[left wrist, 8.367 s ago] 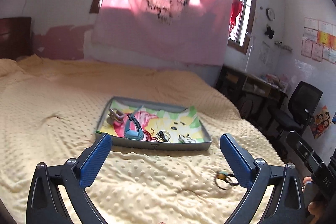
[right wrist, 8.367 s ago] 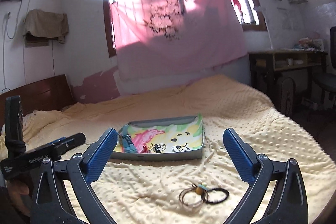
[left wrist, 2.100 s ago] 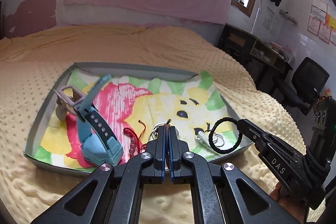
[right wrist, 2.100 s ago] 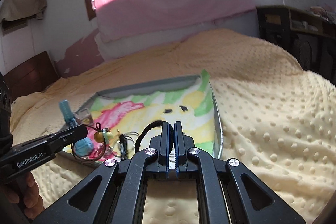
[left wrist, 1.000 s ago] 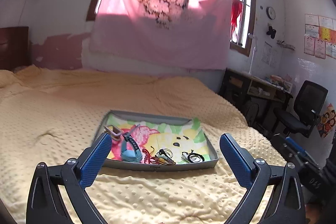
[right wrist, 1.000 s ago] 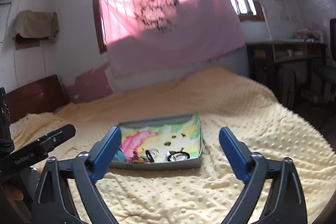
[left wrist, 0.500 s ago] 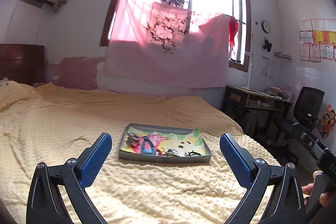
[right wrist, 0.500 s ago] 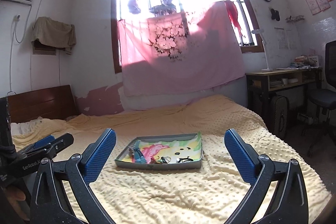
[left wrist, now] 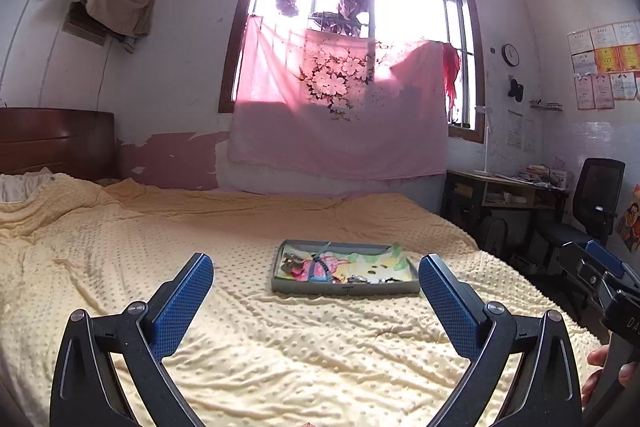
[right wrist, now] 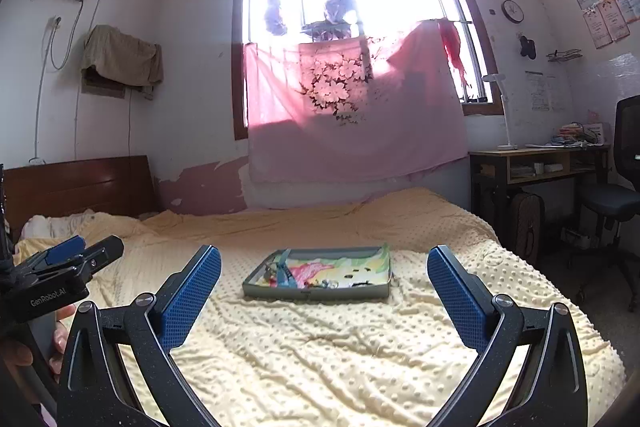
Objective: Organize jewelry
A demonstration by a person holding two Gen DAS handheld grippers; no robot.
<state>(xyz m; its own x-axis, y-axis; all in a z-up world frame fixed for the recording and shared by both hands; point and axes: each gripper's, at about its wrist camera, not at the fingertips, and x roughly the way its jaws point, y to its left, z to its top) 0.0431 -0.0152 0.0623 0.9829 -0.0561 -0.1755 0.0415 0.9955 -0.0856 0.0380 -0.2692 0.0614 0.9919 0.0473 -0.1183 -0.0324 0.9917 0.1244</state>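
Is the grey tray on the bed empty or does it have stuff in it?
It has stuff in it. The grey tray holds a blue watch and small jewelry pieces along its front edge, on a colourful liner.

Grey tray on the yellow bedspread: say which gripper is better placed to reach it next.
Probably right: the grey tray sits centred ahead of the open, empty right gripper, but off-centre for the left gripper, equally open and distant.

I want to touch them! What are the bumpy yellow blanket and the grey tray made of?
The blanket looks like soft plush fleece: raised dots all over, matte, with rumpled folds. The tray has thin, straight, dull grey walls, probably card or plastic; I cannot tell which. A colourful printed liner covers its floor.
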